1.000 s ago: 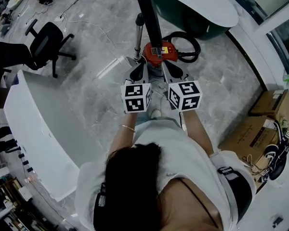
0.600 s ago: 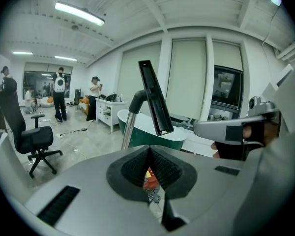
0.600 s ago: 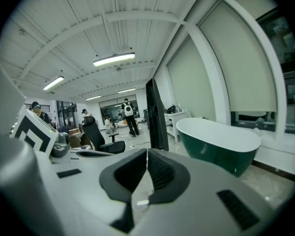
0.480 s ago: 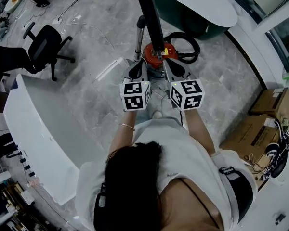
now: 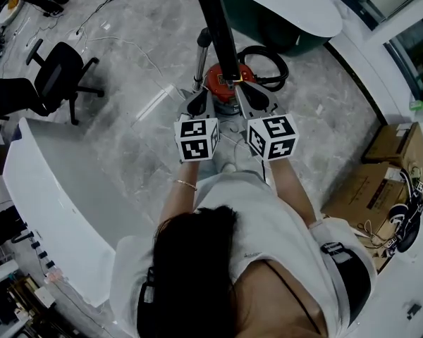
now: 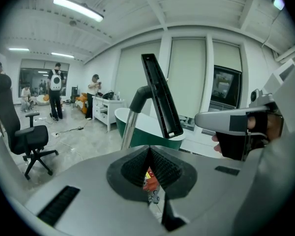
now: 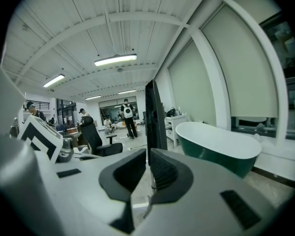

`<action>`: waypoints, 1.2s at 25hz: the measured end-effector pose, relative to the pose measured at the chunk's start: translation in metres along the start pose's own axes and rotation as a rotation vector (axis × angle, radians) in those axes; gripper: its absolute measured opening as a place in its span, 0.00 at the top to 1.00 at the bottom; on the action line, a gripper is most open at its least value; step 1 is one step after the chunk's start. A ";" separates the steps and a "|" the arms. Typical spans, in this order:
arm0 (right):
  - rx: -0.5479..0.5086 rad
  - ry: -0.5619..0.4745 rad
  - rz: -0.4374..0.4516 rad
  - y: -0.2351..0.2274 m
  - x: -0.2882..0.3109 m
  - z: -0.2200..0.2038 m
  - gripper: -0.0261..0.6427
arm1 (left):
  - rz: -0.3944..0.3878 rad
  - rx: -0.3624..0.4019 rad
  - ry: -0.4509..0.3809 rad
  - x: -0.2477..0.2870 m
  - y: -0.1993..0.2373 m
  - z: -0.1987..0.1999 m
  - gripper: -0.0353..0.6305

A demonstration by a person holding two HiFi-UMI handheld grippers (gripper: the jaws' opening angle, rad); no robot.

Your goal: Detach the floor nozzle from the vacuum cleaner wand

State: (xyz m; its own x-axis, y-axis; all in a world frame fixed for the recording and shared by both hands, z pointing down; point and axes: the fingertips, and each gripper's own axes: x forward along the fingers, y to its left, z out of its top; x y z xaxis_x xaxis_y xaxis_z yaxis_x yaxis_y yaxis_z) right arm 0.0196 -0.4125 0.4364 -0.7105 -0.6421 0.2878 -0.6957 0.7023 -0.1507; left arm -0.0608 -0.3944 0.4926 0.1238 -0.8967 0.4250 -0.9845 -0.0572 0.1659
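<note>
The black floor nozzle stands on end atop the metal wand, which rises beside the red vacuum body with its black hose. My left gripper and right gripper are held side by side just short of the vacuum, both shut on nothing. In the left gripper view the nozzle and wand rise beyond the closed left gripper, and the red body shows below the pads. In the right gripper view the nozzle stands edge-on right behind the shut right gripper.
A green bathtub stands behind the vacuum, with a white curved tub at the left. A black office chair and floor cables lie to the far left. Cardboard boxes sit at the right. People stand far off.
Both grippers have edged forward toward the vacuum, side by side. Their jaws have stayed shut.
</note>
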 end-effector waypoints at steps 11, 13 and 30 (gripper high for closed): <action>0.028 -0.001 0.067 0.001 0.022 0.006 0.61 | -0.015 -0.010 0.018 0.019 0.014 0.000 0.94; 0.032 -0.005 0.072 -0.001 0.028 0.009 0.58 | -0.016 -0.011 0.020 0.023 0.019 0.001 0.94; 0.013 0.101 0.163 -0.014 0.094 0.015 0.55 | -0.002 -0.023 0.044 0.058 0.069 0.010 0.94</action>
State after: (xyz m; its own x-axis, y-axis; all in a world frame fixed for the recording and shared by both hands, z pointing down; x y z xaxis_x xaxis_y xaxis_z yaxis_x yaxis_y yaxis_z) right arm -0.0393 -0.4877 0.4511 -0.8000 -0.4857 0.3522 -0.5743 0.7898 -0.2153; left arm -0.1227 -0.4551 0.5194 0.1320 -0.8765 0.4630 -0.9811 -0.0487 0.1875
